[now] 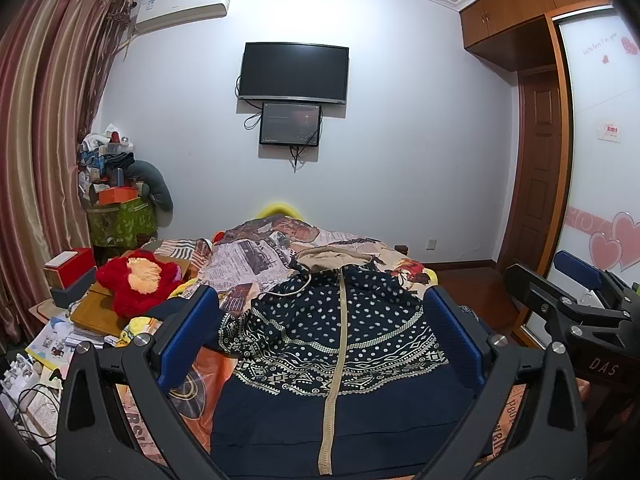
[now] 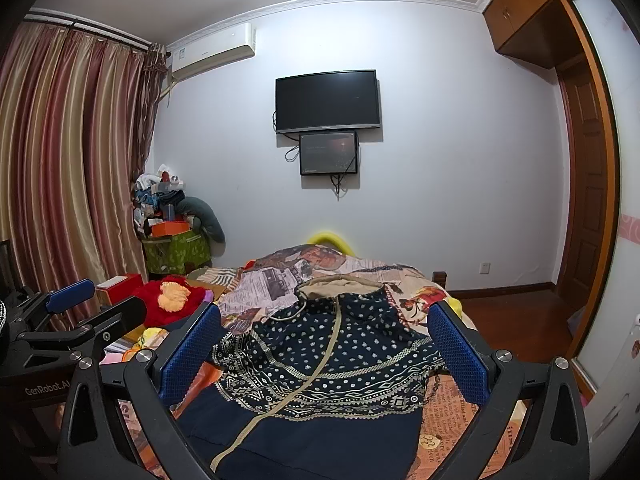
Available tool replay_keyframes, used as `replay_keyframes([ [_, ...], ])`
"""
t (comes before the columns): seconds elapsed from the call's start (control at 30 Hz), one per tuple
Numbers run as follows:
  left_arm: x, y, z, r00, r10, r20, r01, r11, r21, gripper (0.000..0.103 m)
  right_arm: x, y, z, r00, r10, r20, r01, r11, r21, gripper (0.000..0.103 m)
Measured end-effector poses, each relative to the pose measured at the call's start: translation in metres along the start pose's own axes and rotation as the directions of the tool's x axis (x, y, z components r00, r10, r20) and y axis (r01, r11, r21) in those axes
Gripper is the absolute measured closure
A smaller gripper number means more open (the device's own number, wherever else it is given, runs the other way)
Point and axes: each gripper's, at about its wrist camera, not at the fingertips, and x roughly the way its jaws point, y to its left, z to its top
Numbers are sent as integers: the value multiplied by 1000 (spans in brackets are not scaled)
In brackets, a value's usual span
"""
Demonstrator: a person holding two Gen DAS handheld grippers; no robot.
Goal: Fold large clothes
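both hand-held grippers spread wide above navy hooded jacket on bed

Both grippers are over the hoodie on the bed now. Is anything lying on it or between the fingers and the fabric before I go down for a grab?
Nothing visible is in the way. The navy patterned hoodie lies spread out, zipper up, with no object on it. The left gripper and right gripper are both open above it. The red plush toy sits off to the left.
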Motion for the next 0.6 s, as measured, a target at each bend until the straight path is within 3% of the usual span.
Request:
replay_keyframes([
  [0.6, 0, 1, 0, 1000, 0, -2, 0, 1000, -1, 0, 0, -1, 1, 1000, 0, -2, 0, 1000, 0, 0],
])
